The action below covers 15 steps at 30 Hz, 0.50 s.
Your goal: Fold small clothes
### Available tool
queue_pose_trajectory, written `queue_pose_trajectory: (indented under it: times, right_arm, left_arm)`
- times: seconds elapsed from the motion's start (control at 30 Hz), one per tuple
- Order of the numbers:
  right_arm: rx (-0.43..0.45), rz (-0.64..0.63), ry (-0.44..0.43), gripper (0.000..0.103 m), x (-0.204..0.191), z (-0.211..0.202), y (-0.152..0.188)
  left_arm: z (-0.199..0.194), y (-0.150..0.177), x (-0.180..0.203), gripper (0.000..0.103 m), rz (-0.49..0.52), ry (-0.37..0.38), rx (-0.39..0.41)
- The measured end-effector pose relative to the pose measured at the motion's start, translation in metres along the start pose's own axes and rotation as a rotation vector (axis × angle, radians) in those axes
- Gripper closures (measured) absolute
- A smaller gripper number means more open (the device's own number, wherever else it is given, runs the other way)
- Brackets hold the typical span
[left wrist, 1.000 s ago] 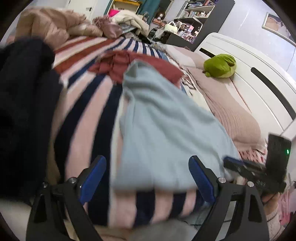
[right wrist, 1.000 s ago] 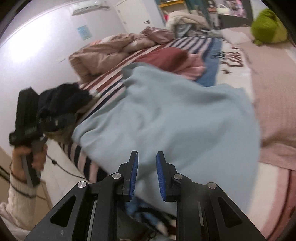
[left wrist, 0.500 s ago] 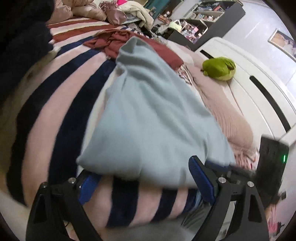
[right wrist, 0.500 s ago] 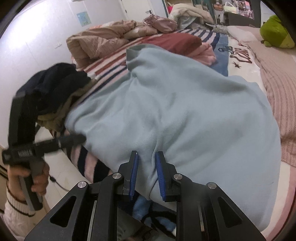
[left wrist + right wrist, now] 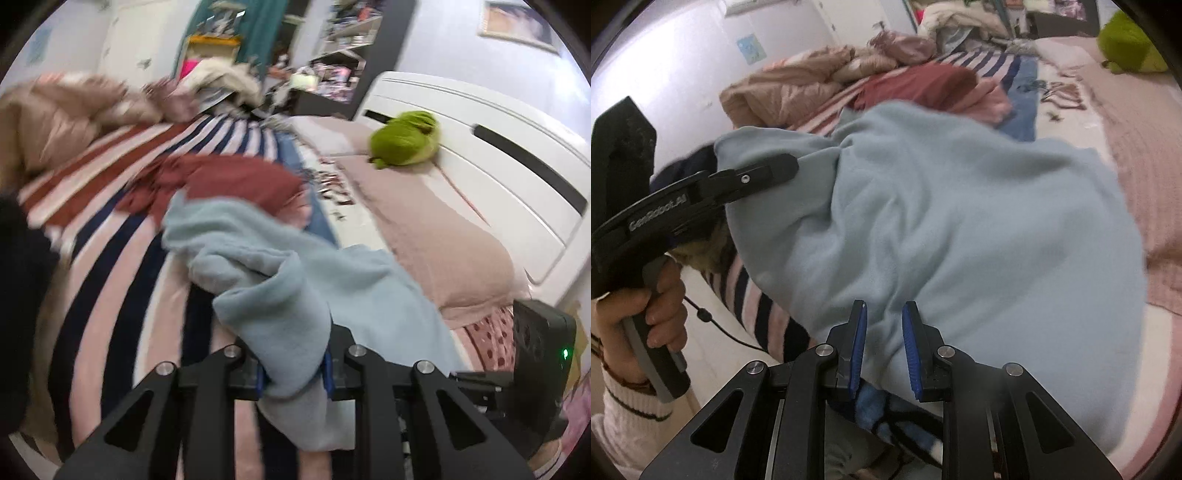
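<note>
One marking can be read: "GenRobot.AI", printed in pale letters along the black side arm of the left tool (image 5: 759, 173), seen in the right wrist view. Dark lettering is printed on the white bedsheet (image 5: 1060, 92) but is too blurred to be read.

This is a bedroom in a home. A bed (image 5: 461, 236) with a white headboard (image 5: 480, 147) fills most of the view, spread with a striped blanket (image 5: 122, 266), a rumpled quilt (image 5: 790, 92) and loose clothes. A green plush toy (image 5: 404, 138) lies near the headboard, cluttered dark shelves (image 5: 343, 48) stand behind, and a framed picture (image 5: 517, 22) hangs on the wall.
</note>
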State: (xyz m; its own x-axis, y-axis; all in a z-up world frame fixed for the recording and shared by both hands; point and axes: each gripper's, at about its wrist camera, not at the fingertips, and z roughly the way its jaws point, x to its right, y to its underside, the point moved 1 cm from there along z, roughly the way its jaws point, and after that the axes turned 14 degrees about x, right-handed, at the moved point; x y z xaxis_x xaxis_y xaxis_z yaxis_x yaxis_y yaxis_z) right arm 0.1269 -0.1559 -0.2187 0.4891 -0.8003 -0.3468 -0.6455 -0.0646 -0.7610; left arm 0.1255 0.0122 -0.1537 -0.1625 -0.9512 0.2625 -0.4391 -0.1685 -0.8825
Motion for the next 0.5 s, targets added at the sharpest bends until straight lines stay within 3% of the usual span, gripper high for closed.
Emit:
queue_pose_trajectory:
  times: [0.2, 0.33, 0.43, 0.5]
  right_arm:
    - [0.118, 0.032, 0.080, 0.088, 0.037, -0.053, -0.011]
    - [0.173, 0.069, 0.131, 0.088, 0.064, -0.087, -0.010]
    - [0.208, 0.101, 0.174, 0.088, 0.084, -0.109, -0.005]
    - [0.220, 0.127, 0.187, 0.088, 0.095, -0.119, -0.002]
  left_arm:
    - [0.004, -0.013, 0.059, 0.085, 0.104, 0.100, 0.010]
    - [0.017, -0.003, 0.098, 0.085, 0.160, 0.195, -0.028]
    - [0.034, 0.017, 0.128, 0.085, 0.191, 0.312, -0.117]
    - [0.050, 0.039, 0.144, 0.084, 0.204, 0.374, -0.228]
